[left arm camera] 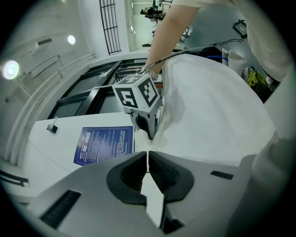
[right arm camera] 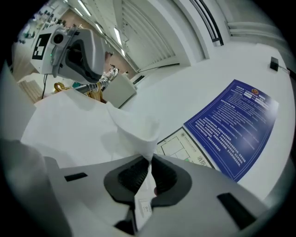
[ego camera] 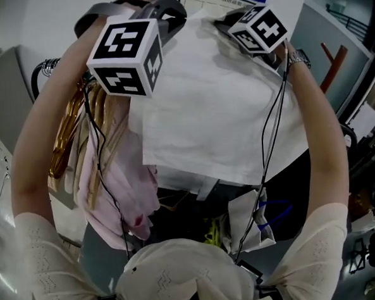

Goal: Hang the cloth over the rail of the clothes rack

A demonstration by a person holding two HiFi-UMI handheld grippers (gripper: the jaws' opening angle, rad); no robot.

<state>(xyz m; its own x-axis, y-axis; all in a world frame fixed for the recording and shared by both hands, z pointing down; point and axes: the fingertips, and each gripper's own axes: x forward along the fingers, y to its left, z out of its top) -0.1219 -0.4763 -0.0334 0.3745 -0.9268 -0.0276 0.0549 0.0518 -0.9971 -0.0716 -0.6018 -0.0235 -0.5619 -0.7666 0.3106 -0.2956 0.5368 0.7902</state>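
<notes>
A white cloth [ego camera: 217, 112] is held up in front of me, stretched between both grippers and hanging down. My left gripper [ego camera: 167, 17] is shut on its upper left edge; in the left gripper view the jaws [left arm camera: 148, 155] pinch a thin fold of cloth [left arm camera: 217, 111]. At the upper right corner my right gripper [ego camera: 227, 24] is shut too, its jaws [right arm camera: 149, 162] closed on a bunched corner of the cloth [right arm camera: 78, 129]. A dark end of the clothes rack's rail [ego camera: 43, 69] shows at the left, partly hidden by my arm.
Gold hangers [ego camera: 66, 134] and a pink garment [ego camera: 120, 194] hang on the rack at the left. A white wall with a blue poster [right arm camera: 236, 125] stands just behind the cloth. Bags and clutter [ego camera: 255, 224] lie on the floor below.
</notes>
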